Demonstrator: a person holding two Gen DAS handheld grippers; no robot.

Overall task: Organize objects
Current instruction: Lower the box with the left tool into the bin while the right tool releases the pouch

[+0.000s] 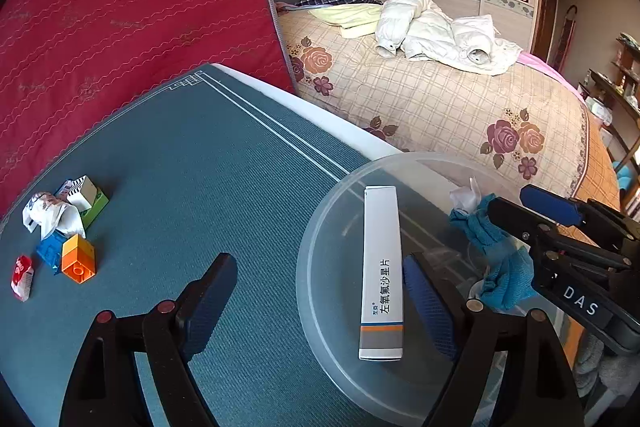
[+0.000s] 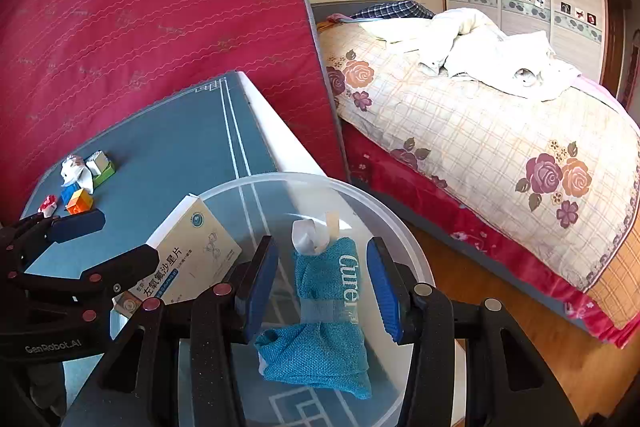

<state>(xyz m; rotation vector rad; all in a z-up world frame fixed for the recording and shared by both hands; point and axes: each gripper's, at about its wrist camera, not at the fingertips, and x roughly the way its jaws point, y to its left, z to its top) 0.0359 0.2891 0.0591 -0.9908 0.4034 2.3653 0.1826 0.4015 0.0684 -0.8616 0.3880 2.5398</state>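
Note:
A clear plastic bowl (image 1: 320,251) stands at the right edge of the blue table mat (image 1: 200,163). In it lie a white medicine box (image 1: 382,267) and a teal cloth pouch (image 2: 324,319) with a white tag. My left gripper (image 1: 316,303) is open, its right finger inside the bowl beside the box, its left finger over the mat. My right gripper (image 2: 320,287) is open with its fingers on either side of the pouch, not pressing it. The box (image 2: 192,251) and bowl rim (image 2: 384,207) also show in the right wrist view.
A cluster of small items sits at the mat's far left: an orange block (image 1: 78,259), blue and green blocks, a small white box, crumpled white wrapper (image 1: 48,213), a red-white packet (image 1: 22,277). A red mattress (image 1: 120,7) leans behind the table. A bed (image 1: 440,99) lies to the right.

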